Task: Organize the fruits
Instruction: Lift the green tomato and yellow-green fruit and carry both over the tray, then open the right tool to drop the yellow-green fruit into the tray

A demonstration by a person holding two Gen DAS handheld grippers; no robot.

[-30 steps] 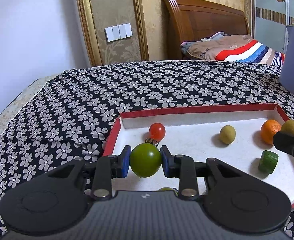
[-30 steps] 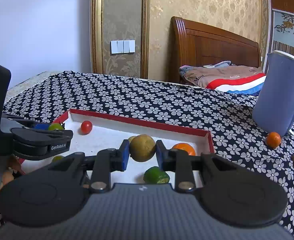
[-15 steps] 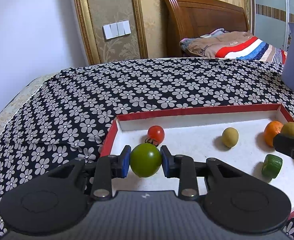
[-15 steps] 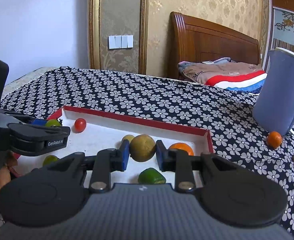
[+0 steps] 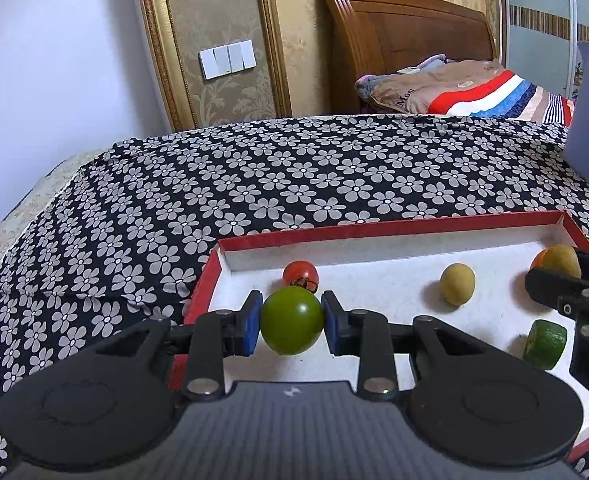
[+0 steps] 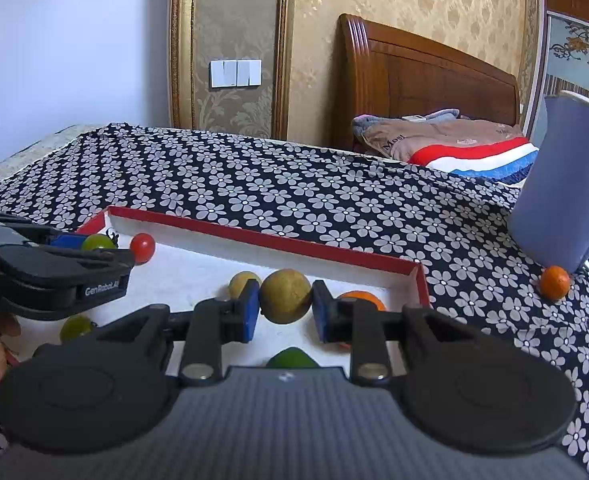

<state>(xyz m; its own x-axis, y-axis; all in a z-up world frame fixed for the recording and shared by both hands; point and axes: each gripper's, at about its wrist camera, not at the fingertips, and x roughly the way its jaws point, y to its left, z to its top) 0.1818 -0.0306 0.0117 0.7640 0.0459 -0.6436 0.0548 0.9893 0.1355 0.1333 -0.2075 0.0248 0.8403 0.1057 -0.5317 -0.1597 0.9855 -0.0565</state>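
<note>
Over the red-rimmed tray (image 5: 394,227), both grippers carry fruit; the left gripper (image 5: 291,321) has its fingers closed on a smooth, glossy green tomato (image 5: 291,326), held above the tray's near left corner; the right gripper (image 6: 285,307) has its fingers closed on a dull, rough-skinned yellowish-brown round fruit (image 6: 285,296), held above the tray's right half.

Inside the tray, on its white matte floor, lie a shiny red tomato (image 5: 300,274) near the far left corner, just beyond the green tomato; a small pale yellow fruit (image 5: 457,283) toward the middle; an orange (image 6: 360,299) near the right wall; and a cut green piece (image 5: 545,344) with a flat face near the tray's front right. A second small green fruit (image 6: 75,328) sits by the tray's near left side. One small orange (image 6: 554,282) lies outside the tray, to its right on the flowered cloth (image 6: 294,204), just beside a blue jug (image 6: 562,184).

Both held fruits are round, with no long axis to mind; the tray floor lies directly below each, so placing likely calls only for lowering. The stray orange is nearer the right hand.
</note>
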